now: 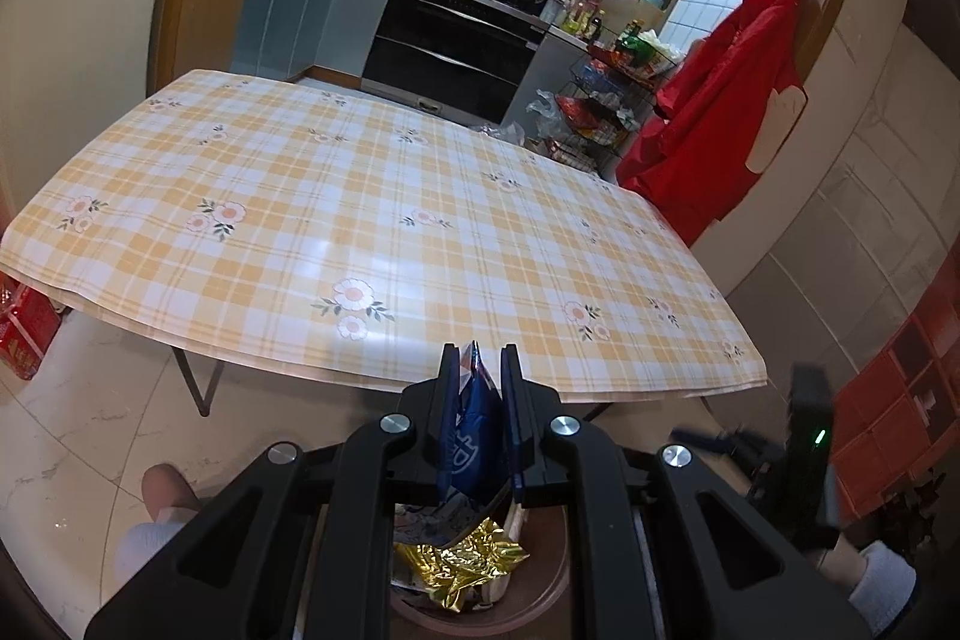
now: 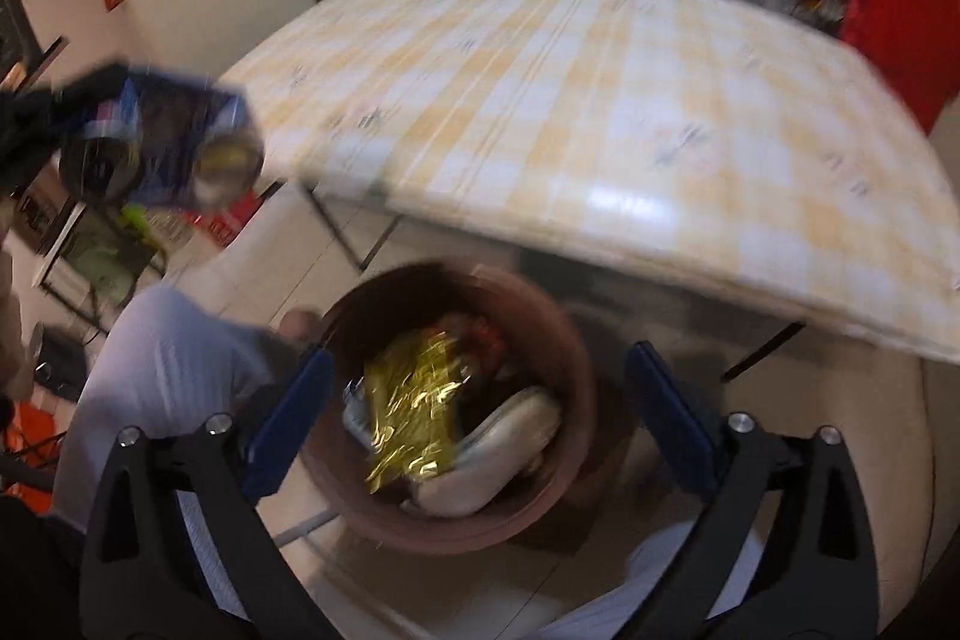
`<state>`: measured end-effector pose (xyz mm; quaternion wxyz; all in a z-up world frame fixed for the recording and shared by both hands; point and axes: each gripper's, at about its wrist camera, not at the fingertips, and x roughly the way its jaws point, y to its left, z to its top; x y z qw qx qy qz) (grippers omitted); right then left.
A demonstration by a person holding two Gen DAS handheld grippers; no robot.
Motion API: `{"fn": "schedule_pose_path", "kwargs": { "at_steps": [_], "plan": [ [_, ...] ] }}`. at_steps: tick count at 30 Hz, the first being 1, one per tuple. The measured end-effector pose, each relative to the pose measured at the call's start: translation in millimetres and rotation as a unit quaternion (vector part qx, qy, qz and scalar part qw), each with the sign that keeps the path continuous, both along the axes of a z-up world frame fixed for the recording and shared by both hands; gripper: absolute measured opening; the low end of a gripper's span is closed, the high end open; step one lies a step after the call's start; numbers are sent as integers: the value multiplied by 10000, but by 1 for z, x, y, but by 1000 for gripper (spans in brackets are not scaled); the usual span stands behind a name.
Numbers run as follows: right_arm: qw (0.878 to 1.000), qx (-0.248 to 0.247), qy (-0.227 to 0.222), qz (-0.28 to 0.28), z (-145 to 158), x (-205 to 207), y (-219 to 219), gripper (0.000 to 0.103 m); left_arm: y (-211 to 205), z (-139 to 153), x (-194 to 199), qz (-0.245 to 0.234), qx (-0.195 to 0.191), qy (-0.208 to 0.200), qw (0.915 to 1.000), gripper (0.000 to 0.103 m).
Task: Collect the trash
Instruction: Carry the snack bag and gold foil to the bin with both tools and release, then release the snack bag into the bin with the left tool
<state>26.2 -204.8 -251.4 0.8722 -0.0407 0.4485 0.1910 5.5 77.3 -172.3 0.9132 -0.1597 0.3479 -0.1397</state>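
Observation:
My left gripper (image 1: pixel 480 370) is shut on a blue wrapper (image 1: pixel 474 436) and holds it above a brown round bin (image 1: pixel 558 586) on the floor. The bin holds a gold foil wrapper (image 1: pixel 462 562) and other trash. In the right wrist view my right gripper (image 2: pixel 480 388) is open and empty, right over the bin (image 2: pixel 540 496), with the gold foil (image 2: pixel 414 418) and a white packet (image 2: pixel 498 448) inside. The left gripper with the blue wrapper (image 2: pixel 162 142) shows blurred at the upper left.
A table with a yellow plaid cloth (image 1: pixel 372 232) stands just beyond the bin. A red garment (image 1: pixel 720 112) hangs at the right by a wire rack (image 1: pixel 594 100). The person's knees (image 2: pixel 174 376) flank the bin. A red box (image 1: pixel 24 334) sits under the table's left.

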Motion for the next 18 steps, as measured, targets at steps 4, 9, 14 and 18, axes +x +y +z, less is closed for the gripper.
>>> {"fn": "schedule_pose_path", "kwargs": {
  "at_steps": [4,9,14,18],
  "plan": [
    [9985,31,-428,-347,27,5,-18,97,-11,-2,1,-181,34,29,9998,14],
    [9951,336,-659,-652,49,8,-40,97,-27,-6,2,-424,82,122,9990,14],
    [9939,337,-718,-760,54,9,-54,97,-44,-9,8,-713,127,218,9971,14],
    [9935,334,-654,-869,48,9,-62,97,-59,-10,13,-874,236,218,9957,14]
  ]
}}
